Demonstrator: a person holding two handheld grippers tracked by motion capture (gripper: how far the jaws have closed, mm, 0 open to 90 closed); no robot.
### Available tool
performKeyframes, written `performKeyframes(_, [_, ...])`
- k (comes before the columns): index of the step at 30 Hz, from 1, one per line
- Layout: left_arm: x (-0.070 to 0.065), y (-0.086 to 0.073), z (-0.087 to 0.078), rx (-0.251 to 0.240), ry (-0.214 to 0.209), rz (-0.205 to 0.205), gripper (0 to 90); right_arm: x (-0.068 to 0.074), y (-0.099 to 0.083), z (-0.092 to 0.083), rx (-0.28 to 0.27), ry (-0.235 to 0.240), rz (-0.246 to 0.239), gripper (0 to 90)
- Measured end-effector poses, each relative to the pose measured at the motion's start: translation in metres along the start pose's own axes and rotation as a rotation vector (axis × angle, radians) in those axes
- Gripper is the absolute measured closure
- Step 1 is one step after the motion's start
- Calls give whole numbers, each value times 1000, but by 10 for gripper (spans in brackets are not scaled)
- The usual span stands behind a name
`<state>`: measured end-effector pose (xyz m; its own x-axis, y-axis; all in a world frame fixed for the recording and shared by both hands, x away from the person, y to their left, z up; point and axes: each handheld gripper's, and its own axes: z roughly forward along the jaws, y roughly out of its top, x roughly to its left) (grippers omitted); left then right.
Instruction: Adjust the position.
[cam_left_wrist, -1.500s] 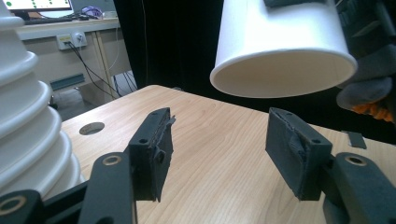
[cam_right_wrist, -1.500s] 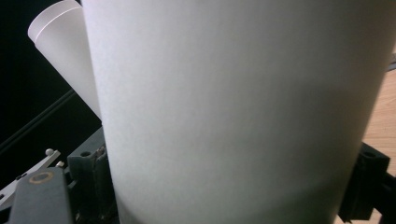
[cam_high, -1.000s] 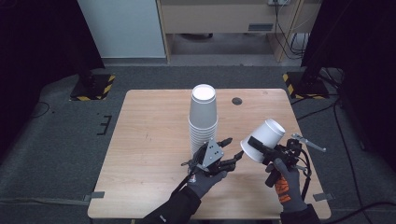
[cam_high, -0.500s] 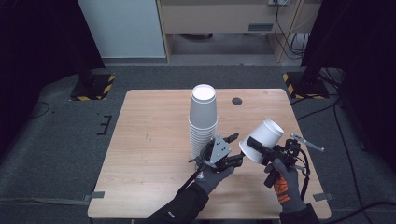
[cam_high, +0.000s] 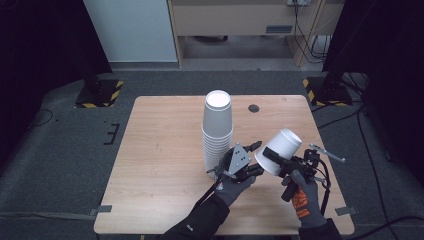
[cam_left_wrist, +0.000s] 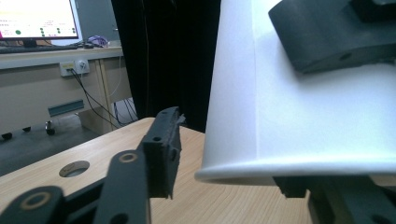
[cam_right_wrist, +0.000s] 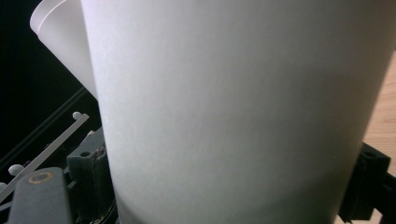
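A tall stack of white paper cups (cam_high: 217, 125) stands upside down mid-table. A single white paper cup (cam_high: 281, 146) hangs tilted above the table's right front, with my right gripper (cam_high: 276, 156) shut on its wall. In the right gripper view the cup (cam_right_wrist: 233, 107) sits between both jaws. My left gripper (cam_high: 257, 159) is just left of it, jaws on either side of the cup's rim (cam_left_wrist: 299, 168). They have just been closing. In the left gripper view its left fingertip (cam_left_wrist: 162, 149) still stands apart from the cup wall; the other is hidden under the rim.
The wooden table (cam_high: 160, 165) has a small round hole (cam_high: 254, 108) at its far right. Black stands with striped bases (cam_high: 100, 95) sit on the floor behind both far corners. A desk with a monitor (cam_left_wrist: 37, 18) is beyond.
My left gripper has slid right from beside the stack up to the held cup's rim, and its jaws have narrowed. The right gripper and its cup have stayed put.
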<state>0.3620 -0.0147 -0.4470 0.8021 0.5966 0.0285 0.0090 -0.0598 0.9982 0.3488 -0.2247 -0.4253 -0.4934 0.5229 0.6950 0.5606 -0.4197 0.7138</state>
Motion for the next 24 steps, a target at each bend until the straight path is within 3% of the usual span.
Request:
performKeyframes(13, [2, -2, -5, -10, 21, 38, 740, 0, -3, 3, 29, 10, 20, 142])
performKeyframes(18, [2, -3, -8, -7, 27, 73, 793, -1, -3, 4, 28, 24, 35, 139])
performKeyframes(22, [1, -3, -9, 3, 22, 79, 818, -3, -2, 4, 30, 37, 65, 137])
performKeyframes(24, [1, -3, -10, 4, 20, 75, 827, -4, -2, 4, 23, 33, 57, 138])
